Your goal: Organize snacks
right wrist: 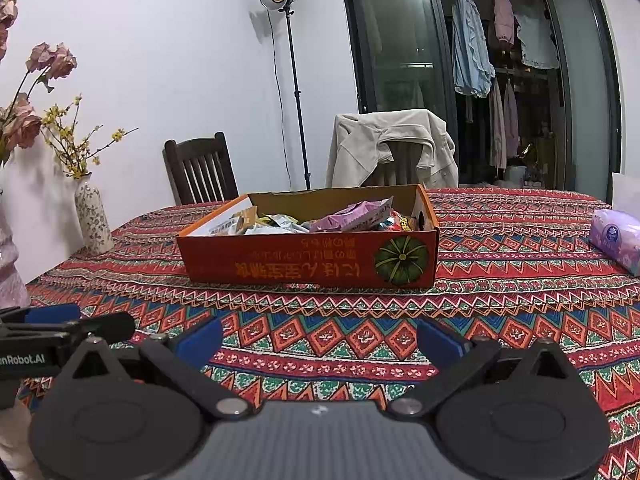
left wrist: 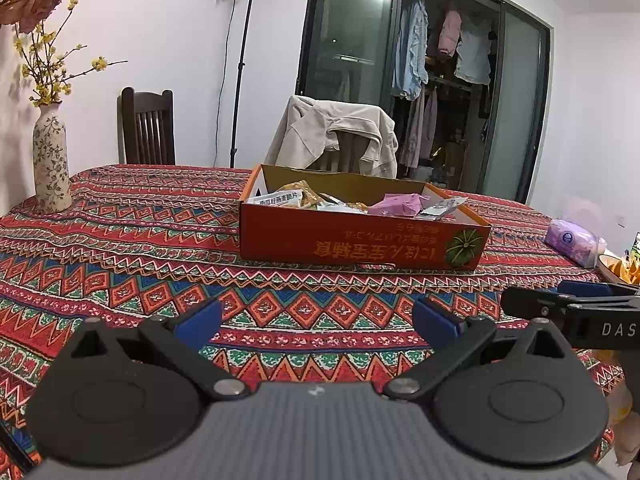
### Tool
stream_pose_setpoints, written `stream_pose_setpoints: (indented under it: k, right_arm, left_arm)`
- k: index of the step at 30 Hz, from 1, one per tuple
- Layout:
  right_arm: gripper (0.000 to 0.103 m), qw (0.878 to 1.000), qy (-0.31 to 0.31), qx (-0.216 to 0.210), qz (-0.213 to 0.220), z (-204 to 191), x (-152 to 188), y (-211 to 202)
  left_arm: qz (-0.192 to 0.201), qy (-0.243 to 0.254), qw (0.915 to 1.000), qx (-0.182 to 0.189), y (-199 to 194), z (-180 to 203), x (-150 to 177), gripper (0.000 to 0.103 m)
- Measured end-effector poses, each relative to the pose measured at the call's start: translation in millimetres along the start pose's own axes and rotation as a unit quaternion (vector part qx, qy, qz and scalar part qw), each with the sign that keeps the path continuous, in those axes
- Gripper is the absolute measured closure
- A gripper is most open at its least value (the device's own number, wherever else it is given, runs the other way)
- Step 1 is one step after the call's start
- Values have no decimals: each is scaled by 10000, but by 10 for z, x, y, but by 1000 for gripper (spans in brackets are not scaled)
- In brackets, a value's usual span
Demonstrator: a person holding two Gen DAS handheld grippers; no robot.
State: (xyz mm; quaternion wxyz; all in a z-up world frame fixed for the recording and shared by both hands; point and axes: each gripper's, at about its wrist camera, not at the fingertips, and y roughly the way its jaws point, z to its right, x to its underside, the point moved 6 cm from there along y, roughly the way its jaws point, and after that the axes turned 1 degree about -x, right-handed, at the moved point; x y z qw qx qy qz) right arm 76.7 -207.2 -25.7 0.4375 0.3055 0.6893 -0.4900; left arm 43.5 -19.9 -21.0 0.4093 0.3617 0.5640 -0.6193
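A shallow red cardboard box [left wrist: 360,242] with a pumpkin picture stands in the middle of the table and also shows in the right wrist view [right wrist: 308,262]. It holds several snack packets, among them a pink one [left wrist: 396,203] [right wrist: 352,216] and a white one [left wrist: 276,198]. My left gripper [left wrist: 316,322] is open and empty, low over the tablecloth in front of the box. My right gripper [right wrist: 318,340] is open and empty, beside the left one. Each gripper shows at the edge of the other's view.
A patterned red tablecloth [left wrist: 120,240] covers the table. A flowered vase [left wrist: 50,164] [right wrist: 94,220] stands at the left. A purple tissue pack [left wrist: 574,242] [right wrist: 618,240] and a bowl of yellow snacks [left wrist: 624,270] lie at the right. Two chairs, one with a jacket [left wrist: 332,136], stand behind.
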Motion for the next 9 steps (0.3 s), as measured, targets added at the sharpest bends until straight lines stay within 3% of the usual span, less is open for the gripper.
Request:
stream_pose_setpoints:
  k: [9]
  right_arm:
    - [0, 10000, 5, -3, -23, -31, 47, -4]
  left_arm:
    - [18, 38, 9999, -118, 1, 1, 12, 0]
